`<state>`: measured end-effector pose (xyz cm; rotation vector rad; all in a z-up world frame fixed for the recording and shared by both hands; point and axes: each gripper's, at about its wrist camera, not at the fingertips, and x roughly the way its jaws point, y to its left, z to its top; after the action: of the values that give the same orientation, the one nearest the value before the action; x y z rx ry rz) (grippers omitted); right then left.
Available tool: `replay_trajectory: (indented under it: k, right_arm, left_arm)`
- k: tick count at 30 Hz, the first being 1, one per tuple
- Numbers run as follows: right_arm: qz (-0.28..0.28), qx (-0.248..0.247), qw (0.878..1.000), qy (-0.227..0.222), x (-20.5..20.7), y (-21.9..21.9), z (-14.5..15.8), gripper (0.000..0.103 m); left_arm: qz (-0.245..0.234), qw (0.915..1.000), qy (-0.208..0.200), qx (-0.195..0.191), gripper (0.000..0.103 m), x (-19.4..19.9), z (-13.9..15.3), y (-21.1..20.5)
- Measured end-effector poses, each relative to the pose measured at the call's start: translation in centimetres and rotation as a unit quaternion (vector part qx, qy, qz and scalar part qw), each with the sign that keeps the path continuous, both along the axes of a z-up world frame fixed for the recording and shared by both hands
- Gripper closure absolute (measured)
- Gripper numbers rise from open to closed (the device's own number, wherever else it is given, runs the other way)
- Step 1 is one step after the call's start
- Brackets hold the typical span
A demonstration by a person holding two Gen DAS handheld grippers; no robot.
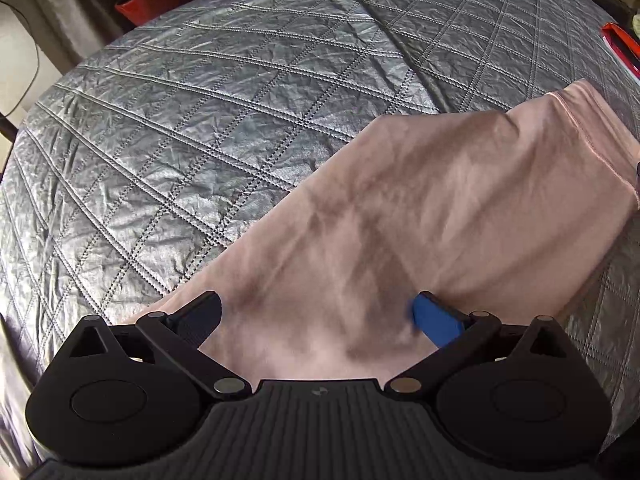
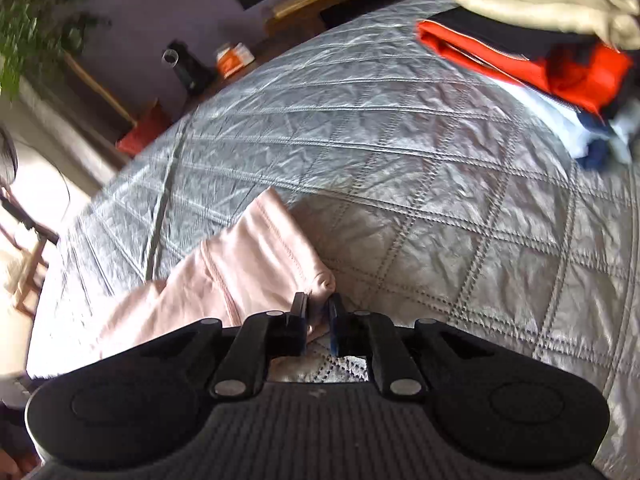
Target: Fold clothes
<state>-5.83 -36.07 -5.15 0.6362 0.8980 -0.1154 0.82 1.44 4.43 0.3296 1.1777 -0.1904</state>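
Note:
A pale pink garment [image 1: 420, 220] lies stretched across the grey quilted bedspread [image 1: 200, 128], running from the near edge toward the right. My left gripper [image 1: 320, 316] is open, its blue-padded fingers [image 1: 436, 320] spread wide over the near part of the cloth. In the right wrist view, my right gripper [image 2: 318, 312] is shut on a bunched corner of the pink garment [image 2: 248, 276], holding it just above the bedspread [image 2: 400, 160].
A stack of folded clothes [image 2: 540, 20], cream on top with orange, white and blue below, sits at the far right of the bed. Its red edge [image 1: 622, 46] shows in the left wrist view. A red box [image 1: 152, 0] and furniture stand beyond the bed.

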Motion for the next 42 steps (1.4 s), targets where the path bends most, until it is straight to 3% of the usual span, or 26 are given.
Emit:
replay_trajectory:
  k: [3,8,12,15,19,21,24,26,27,31,33,38,40,42]
  right_arm:
    - [-0.016,0.025,1.0,0.009,-1.2,-1.8,0.5,0.082]
    - [-0.022,-0.038,0.999,-0.009,-2.6,-2.6,2.9,0.082]
    - [0.028,-0.064,0.996,-0.061,-0.2,-0.3,3.9,0.076]
    - [0.088,-0.095,0.989,-0.075,3.2,2.7,3.6,0.076]
    - [0.17,-0.132,0.975,-0.06,5.3,5.1,2.2,0.078]
    - [0.172,-0.14,0.974,-0.034,5.7,4.5,1.0,0.079]
    - [0.156,-0.155,0.975,-0.022,4.5,2.7,0.6,0.089]
    - [0.148,-0.197,0.969,-0.01,3.6,2.2,0.9,0.089]
    - [0.146,-0.212,0.966,-0.01,3.3,2.3,1.1,0.08]
    - [0.149,-0.178,0.971,-0.051,3.3,2.5,2.3,0.074]
    - [0.165,-0.188,0.966,-0.063,4.1,3.7,2.4,0.074]
    - [0.21,-0.222,0.949,-0.079,6.3,6.1,1.8,0.075]
    - [0.219,-0.234,0.945,-0.068,6.8,6.2,0.9,0.083]
    - [0.224,-0.24,0.943,-0.054,7.0,6.2,0.1,0.085]
  left_arm:
    - [0.002,0.9999,0.012,-0.008,0.0,0.3,0.0,0.3]
    - [0.005,0.9997,0.014,-0.019,0.0,0.6,0.5,0.8]
    - [-0.009,0.9984,0.016,-0.054,0.0,0.4,0.9,-0.3]
    - [-0.033,0.999,0.016,-0.026,0.0,0.1,0.1,-1.8]
    - [-0.03,0.999,0.02,-0.026,0.0,0.2,-0.2,-1.5]
    - [-0.03,0.9991,0.021,-0.022,0.0,0.2,-0.2,-1.4]
    - [-0.032,0.9994,0.014,-0.009,0.0,0.5,0.1,-1.1]
    - [-0.023,0.9996,0.009,-0.012,0.0,0.8,0.5,-0.5]
    - [-0.016,0.9996,0.008,-0.023,0.0,1.1,0.8,-0.3]
    - [0.007,0.9987,0.005,-0.051,0.0,2.5,1.7,-0.7]
    - [0.016,0.9982,0.002,-0.058,0.0,3.4,1.8,-1.3]
    - [0.079,0.9923,0.025,-0.092,0.0,6.5,0.3,-1.2]
    - [0.108,0.9887,0.034,-0.098,0.0,7.4,-0.5,-0.8]
    - [0.116,0.989,0.027,-0.087,0.0,7.5,-0.6,-0.9]
